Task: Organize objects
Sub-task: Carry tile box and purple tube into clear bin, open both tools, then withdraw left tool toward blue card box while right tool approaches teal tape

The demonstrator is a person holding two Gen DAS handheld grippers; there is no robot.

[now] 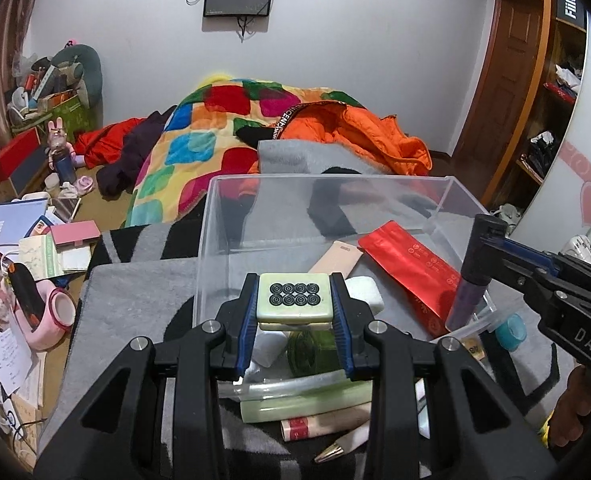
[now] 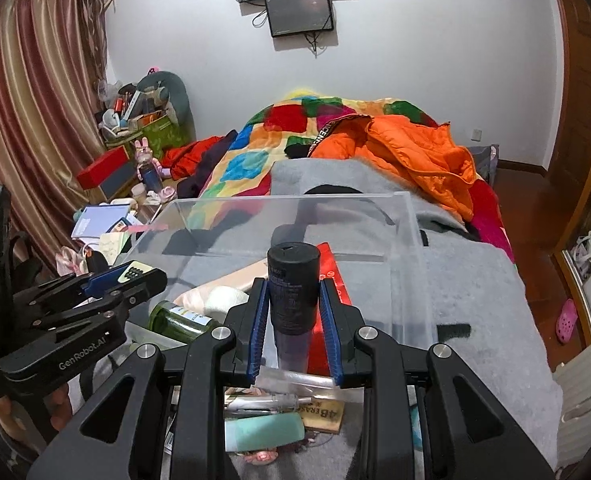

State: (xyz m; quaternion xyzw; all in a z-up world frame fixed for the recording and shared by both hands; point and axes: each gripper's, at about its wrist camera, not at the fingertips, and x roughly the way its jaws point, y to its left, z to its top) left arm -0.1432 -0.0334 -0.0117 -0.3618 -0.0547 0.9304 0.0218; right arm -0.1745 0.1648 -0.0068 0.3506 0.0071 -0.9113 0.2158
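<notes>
**A:** Now, start with your left wrist view. What are you carrying, and where is it relative to the clear bin [image 1: 447, 196]?

**B:** Your left gripper [image 1: 294, 300] is clamped on a pale green mahjong tile [image 1: 294, 297], the blue pads pressing its two short sides so the dotted face stays up. It hangs over the bin's near wall, which reads as a drop-off into the bin. Inside the bin lie a red foil pouch [image 1: 409, 264], a beige tag and a white block. On the near side of the bin, below your jaws, sit a green bottle [image 1: 311, 350] and a pale green tube. Your right gripper [image 1: 475, 248] comes in at the bin's right wall, closed on a dark tube [image 1: 465, 300].

**A:** And from the right wrist?

**B:** Your right gripper [image 2: 294, 300] pinches the dark tube [image 2: 293, 292] just under its black cap, upright, so it can go down end first. It stands at the bin's [image 2: 411, 240] near rim, with the red pouch [image 2: 335, 276] behind it. Your left gripper [image 2: 131, 276] is at the bin's left side.

**A:** Room to move?

**B:** I'd judge the far half of the bin floor bare, so aim there. Mind the near wall: it's transparent and easy to clip. Keep the two grippers apart over the bin.
</notes>
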